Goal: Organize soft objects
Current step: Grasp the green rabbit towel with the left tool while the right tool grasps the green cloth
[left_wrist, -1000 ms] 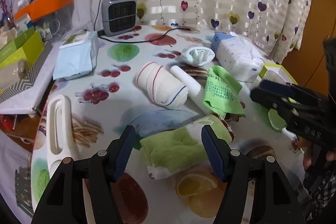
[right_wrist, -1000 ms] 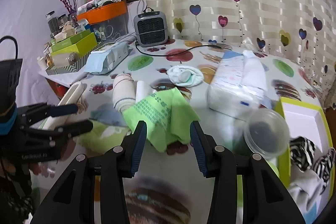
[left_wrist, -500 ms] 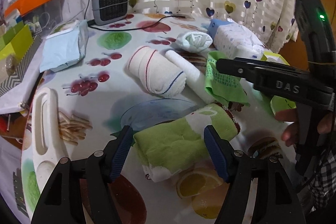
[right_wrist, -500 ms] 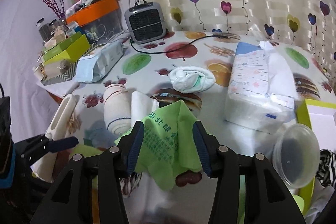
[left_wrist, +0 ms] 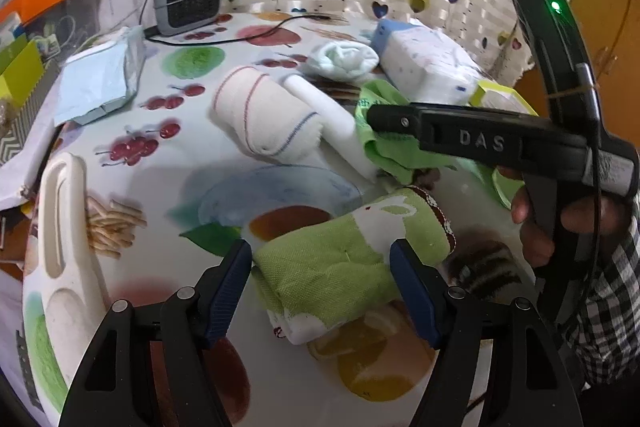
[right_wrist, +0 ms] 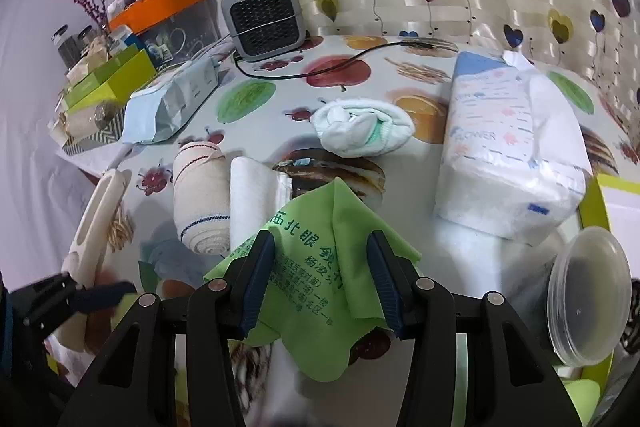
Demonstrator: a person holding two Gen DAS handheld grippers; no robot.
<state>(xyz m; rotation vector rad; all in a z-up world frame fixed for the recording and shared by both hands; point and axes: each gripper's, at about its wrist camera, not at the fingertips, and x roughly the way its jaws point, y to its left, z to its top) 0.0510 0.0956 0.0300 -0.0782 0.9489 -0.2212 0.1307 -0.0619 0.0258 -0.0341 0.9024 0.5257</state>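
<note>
A folded green towel (left_wrist: pixel 344 267) with a white patterned edge lies on the fruit-print table, between the fingers of my left gripper (left_wrist: pixel 324 279). The jaws stand open and do not squeeze it. A thin green cloth (right_wrist: pixel 320 247) with printed characters drapes over the end of a white roll (right_wrist: pixel 252 195). My right gripper (right_wrist: pixel 320 275) is open and straddles this cloth. In the left wrist view the right gripper (left_wrist: pixel 380 119) reaches in from the right over the green cloth (left_wrist: pixel 388 151). A striped cream roll (left_wrist: pixel 264 119) lies beside the white roll.
A bundled white-mint cloth (right_wrist: pixel 360 131) and a tissue pack (right_wrist: pixel 508 155) lie farther back. A grey heater (right_wrist: pixel 264 19) with its cable stands at the rear. A blue wipes pack (left_wrist: pixel 100 79) and a white plastic handle (left_wrist: pixel 60 247) lie left. A clear tub (right_wrist: pixel 588 291) and a yellow-green box (right_wrist: pixel 600 187) sit right.
The right gripper moved forward and down over the thin green cloth, which now sits between its jaws. Both grippers' jaws widened slightly. The left gripper tilted a little toward the towel.
</note>
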